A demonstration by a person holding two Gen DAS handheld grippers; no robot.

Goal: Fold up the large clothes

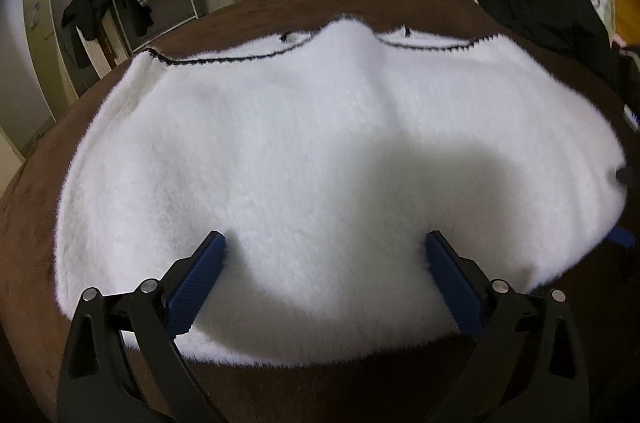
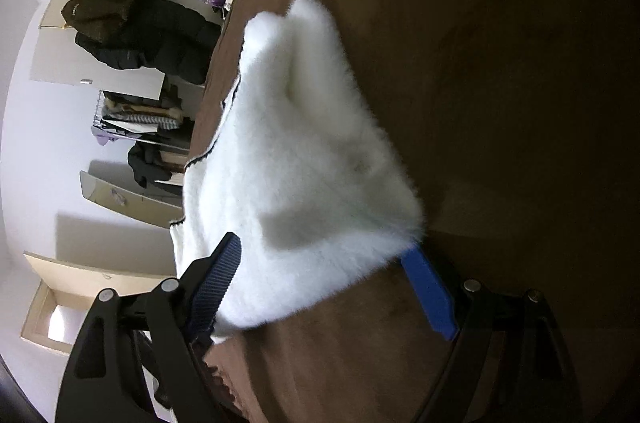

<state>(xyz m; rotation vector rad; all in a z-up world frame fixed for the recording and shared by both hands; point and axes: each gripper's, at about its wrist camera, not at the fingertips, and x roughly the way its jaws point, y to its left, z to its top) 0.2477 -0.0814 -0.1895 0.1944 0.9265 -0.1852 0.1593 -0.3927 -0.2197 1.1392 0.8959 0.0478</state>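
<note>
Jaws wide on both grippers, white fuzzy garment over brown bedspread, perhaps untouched.

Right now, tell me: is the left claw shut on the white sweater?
No. The left claw stands wide open above the white sweater, its blue fingers apart and pinching nothing.

White fluffy sweater spread flat on brown bedspread, left tongs wide apart above its near hem
</note>
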